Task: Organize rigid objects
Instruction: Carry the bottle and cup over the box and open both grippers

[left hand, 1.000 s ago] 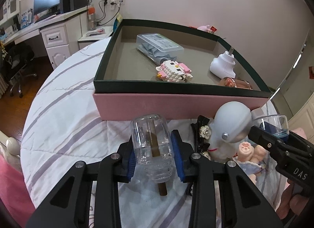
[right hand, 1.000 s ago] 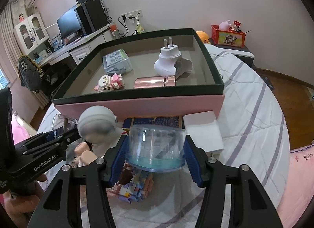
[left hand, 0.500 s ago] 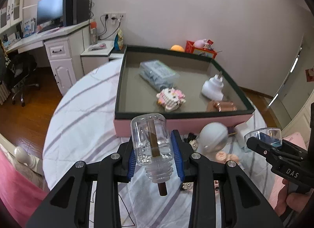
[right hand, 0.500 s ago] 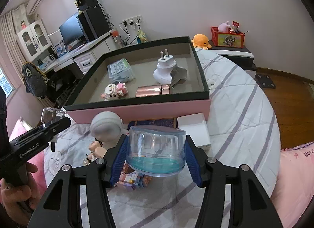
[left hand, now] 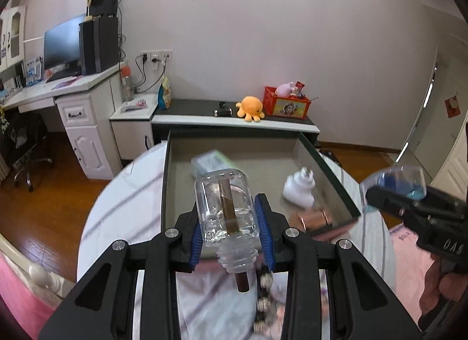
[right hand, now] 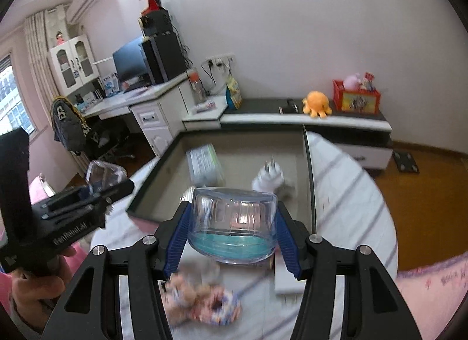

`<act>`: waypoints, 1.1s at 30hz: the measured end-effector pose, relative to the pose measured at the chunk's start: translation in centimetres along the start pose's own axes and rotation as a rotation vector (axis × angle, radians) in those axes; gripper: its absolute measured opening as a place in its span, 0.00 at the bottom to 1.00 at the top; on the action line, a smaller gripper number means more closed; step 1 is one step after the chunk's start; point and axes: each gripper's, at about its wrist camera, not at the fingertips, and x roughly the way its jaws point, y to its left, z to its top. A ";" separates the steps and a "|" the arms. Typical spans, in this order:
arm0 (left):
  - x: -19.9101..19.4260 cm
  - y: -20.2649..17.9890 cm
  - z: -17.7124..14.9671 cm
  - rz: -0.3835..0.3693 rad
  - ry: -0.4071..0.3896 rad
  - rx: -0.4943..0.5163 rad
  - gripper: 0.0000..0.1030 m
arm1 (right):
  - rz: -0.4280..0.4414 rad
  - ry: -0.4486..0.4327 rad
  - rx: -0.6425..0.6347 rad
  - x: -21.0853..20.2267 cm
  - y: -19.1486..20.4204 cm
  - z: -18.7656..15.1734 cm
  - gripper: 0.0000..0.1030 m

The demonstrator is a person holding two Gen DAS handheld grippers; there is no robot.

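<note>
My left gripper (left hand: 231,229) is shut on a clear glass bottle (left hand: 225,208) with a brown stick inside, held upside down above the bed. My right gripper (right hand: 231,231) is shut on a clear round plastic container with a teal base (right hand: 232,223). Both hang in front of the open box with a dark green rim (left hand: 330,176) and pink sides. In the box lie a white plug adapter (left hand: 298,191), a clear packet (right hand: 203,163) and a copper-coloured tube (left hand: 314,218). The right gripper also shows at the right of the left wrist view (left hand: 392,191).
A white striped quilt (left hand: 122,202) covers the round bed. Loose toys (right hand: 204,302) and a white flat box (right hand: 288,280) lie below the grippers, blurred. Beyond the box stand a low dark-topped cabinet (left hand: 234,120), an orange plush octopus (left hand: 250,107), a red crate (left hand: 286,104) and a white desk (left hand: 76,97).
Both grippers have risen with their loads and tilted up, so the box has dropped lower in view and the far cabinet and wall have come into sight. The grips are unchanged.
</note>
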 end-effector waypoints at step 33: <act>21.4 -2.1 6.9 -0.054 0.267 0.010 0.50 | 0.000 0.253 0.145 18.6 -7.7 6.3 0.56</act>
